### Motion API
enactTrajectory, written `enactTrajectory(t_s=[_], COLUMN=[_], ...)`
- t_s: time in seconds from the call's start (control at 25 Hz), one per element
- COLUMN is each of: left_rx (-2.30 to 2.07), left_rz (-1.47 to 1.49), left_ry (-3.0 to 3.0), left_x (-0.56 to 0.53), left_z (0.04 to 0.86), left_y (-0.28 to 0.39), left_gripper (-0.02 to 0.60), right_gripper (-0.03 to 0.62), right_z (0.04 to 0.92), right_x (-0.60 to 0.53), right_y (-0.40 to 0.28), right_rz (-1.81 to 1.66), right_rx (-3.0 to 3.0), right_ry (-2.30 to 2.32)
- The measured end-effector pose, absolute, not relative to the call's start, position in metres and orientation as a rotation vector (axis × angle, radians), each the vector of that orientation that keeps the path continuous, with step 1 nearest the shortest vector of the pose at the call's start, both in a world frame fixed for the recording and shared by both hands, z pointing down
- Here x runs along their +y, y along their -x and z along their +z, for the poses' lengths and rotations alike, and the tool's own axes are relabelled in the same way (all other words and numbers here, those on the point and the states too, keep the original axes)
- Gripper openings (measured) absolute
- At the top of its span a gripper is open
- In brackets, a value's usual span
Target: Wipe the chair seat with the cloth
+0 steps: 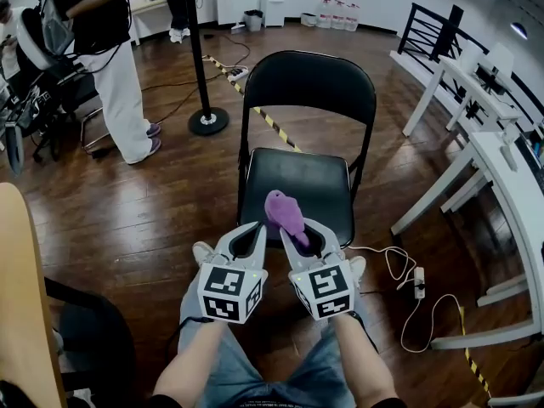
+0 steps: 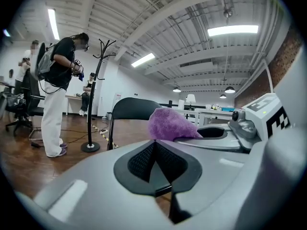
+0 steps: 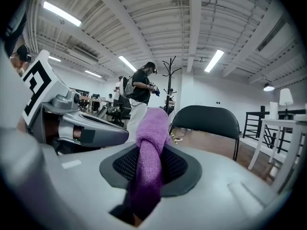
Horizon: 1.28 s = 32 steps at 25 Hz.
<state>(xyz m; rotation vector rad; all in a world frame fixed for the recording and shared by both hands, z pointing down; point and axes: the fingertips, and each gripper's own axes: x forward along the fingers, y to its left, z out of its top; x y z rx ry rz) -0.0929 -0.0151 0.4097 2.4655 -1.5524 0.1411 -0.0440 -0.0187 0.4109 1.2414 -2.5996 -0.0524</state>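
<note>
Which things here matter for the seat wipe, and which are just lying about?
Job:
- purple cloth, shut in the right gripper
- black chair seat
- left gripper, shut and empty

Lying about:
- coat stand
- white tables
- power strip
- standing person

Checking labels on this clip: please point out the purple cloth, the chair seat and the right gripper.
purple cloth (image 1: 284, 212), head view, bunched top fold.
chair seat (image 1: 297, 175), head view, bare black cushion.
right gripper (image 1: 302, 233), head view, midway between its jaws, which clamp the cloth.
</note>
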Motion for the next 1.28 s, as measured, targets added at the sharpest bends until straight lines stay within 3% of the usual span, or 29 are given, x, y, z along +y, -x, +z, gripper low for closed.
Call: enactTrajectory(t_s=[1.28], left_rx=[-1.566], left_rz=[0.174], left_ry=[-2.364], left_x=[-0.19], left_z=[0.438], left_y=[0.128], left_gripper=[0.003], right_gripper=[0.091], right_z=[0.445], right_x=[-0.217], right_y=[0.087], right_rz=[-0.244], right_rx=[-2.43], right_ry=[-0.924])
